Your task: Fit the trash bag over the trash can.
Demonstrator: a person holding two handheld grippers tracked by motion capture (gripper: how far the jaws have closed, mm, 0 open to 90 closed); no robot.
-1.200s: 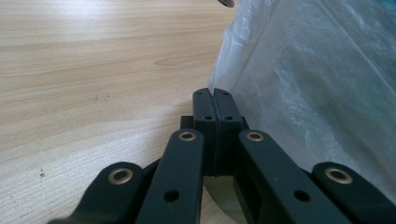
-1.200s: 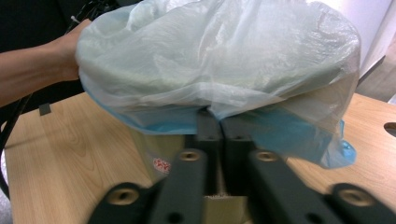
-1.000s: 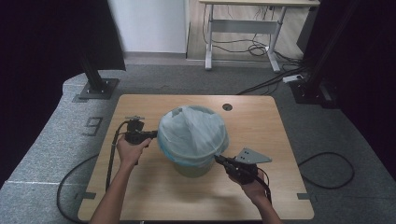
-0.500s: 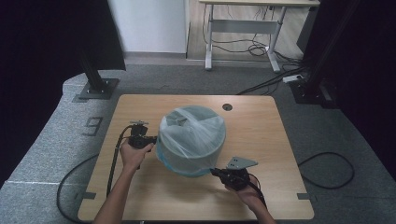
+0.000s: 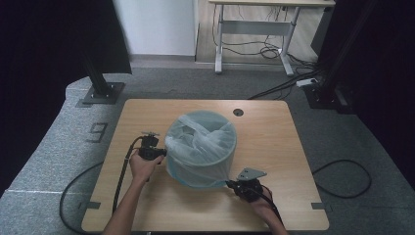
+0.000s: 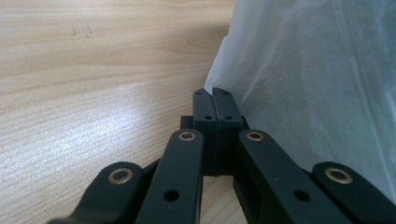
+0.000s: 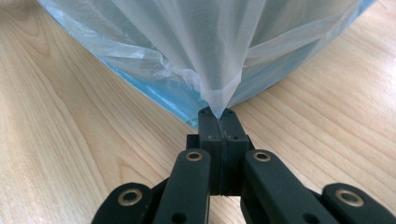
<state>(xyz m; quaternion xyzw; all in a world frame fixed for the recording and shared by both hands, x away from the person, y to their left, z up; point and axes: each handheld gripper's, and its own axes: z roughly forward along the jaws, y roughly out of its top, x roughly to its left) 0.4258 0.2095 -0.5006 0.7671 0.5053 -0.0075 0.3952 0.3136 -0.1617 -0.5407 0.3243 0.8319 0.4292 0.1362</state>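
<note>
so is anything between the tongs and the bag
Nothing visible. The left tongs and the right tongs are each already shut on the edge of the plastic bag draped over the blue bin.

Hidden under the translucent bag (image 5: 200, 147): most of the blue bin (image 5: 195, 178), bare only at its lower edge. Cut off by the right edge of the left gripper view: the bag's far side. Cut off at the top of the right gripper view: bag and bin alike. Pinched out of sight between shut jaws: the film's corners, in the left gripper (image 6: 214, 95) and the right gripper (image 7: 218, 114).
</note>
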